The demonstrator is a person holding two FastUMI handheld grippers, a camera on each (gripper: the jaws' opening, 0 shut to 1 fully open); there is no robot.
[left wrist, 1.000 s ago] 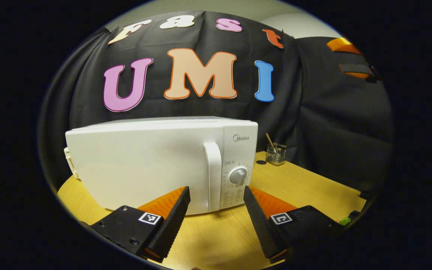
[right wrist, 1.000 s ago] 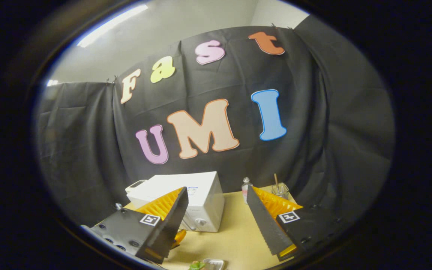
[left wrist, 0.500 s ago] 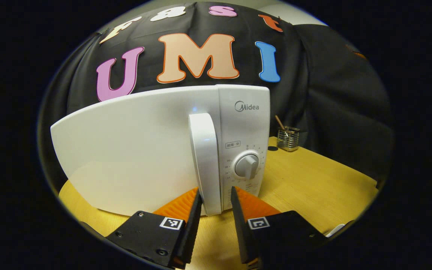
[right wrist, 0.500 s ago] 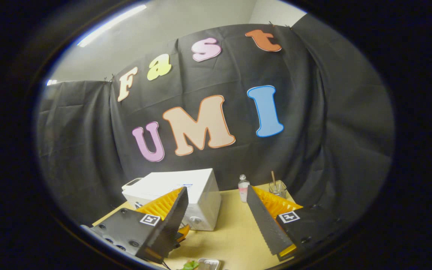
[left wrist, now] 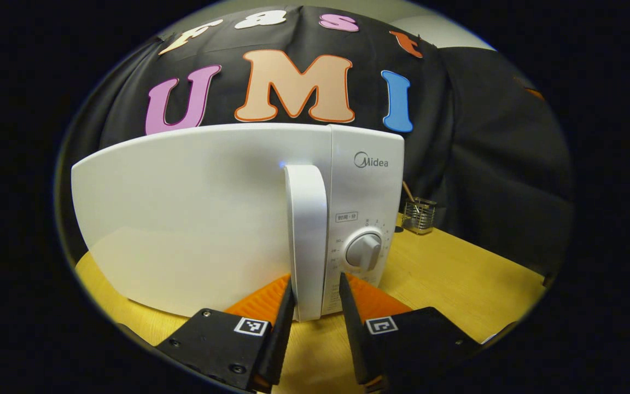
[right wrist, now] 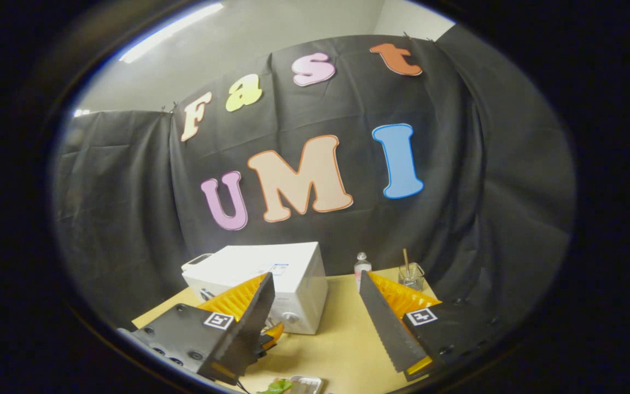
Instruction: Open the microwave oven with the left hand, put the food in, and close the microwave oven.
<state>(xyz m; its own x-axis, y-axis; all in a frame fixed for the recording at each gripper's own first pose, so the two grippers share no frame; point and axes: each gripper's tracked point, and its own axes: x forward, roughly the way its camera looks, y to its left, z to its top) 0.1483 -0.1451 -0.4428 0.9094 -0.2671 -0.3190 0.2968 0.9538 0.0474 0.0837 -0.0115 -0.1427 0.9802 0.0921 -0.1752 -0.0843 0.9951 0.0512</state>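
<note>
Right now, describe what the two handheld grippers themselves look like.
The left gripper has two long wedge-shaped fingers with ribbed backs, mounted on flat black blocks. Each block carries a small square black-and-white marker and visible screws. The right gripper has the same build: serrated inner finger edges, ribbed backs, black blocks with one square marker each, and a row of screw holes on its left block.

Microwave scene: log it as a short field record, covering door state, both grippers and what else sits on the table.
appliance: white box-shaped microwave oven on the yellow wooden table
door: closed
handle: white vertical bar handle
left gripper: fingers straddle the handle's lower end; contact cannot be told
right gripper: open, holding nothing, raised over the table
food: small tray with green leaves at the near table edge
other items: clear glass holder with a stick, small clear bottle
</note>
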